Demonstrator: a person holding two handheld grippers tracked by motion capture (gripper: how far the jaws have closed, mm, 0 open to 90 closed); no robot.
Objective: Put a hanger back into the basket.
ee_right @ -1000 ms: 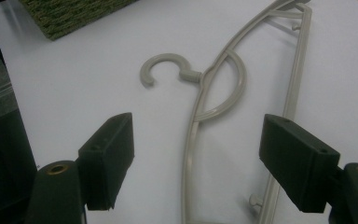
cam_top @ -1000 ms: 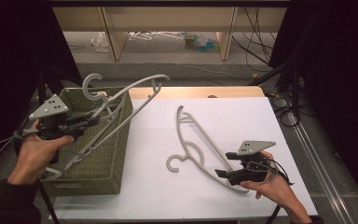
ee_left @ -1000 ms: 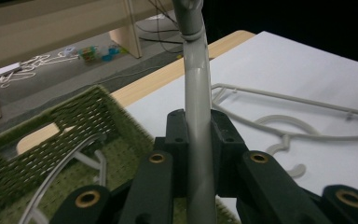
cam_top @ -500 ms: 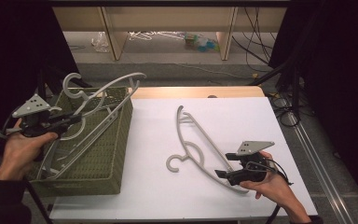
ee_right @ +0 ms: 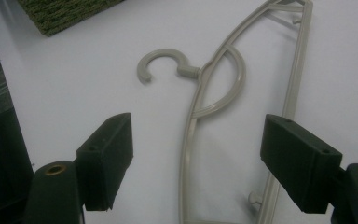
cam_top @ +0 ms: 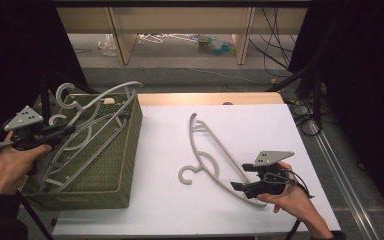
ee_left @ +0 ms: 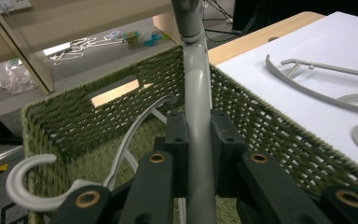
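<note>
Hands come in from the near edge, one gripper each. On the right, close to the table's near right corner, the right gripper (cam_top: pixel 237 186) rests on the white table top (cam_top: pixel 290 130) with its jaws spread wide, nothing pinched; the lower end of a grey hanger (cam_top: pixel 207 155) lies flat between them, pads clear of it on both sides. That hanger stretches away toward the far middle of the sheet, hook (cam_top: pixel 187 173) pointing left, with bare white surface all round it, plenty of room on its left up to the basket.

Over on the left, the left gripper (cam_top: pixel 70 131) is clamped tight on the bar of a second hanger (cam_top: pixel 105 102), carried above the green woven basket (cam_top: pixel 130 145). Its hook (cam_top: pixel 65 92) pokes out past the basket's far left corner and its long arm overhangs the far rim. More hangers (cam_top: pixel 65 165) lie inside, slanting along the basket floor.

Basket's right wall sits on the table's left side; its near corner comes close to the table's near edge. Beyond the white sheet a strip of bare wood (cam_top: pixel 210 98) shows, then grey floor (cam_top: pixel 190 75), cables (cam_top: pixel 275 45) at far right, and wooden shelving (cam_top: pixel 180 20) with litter beneath.
</note>
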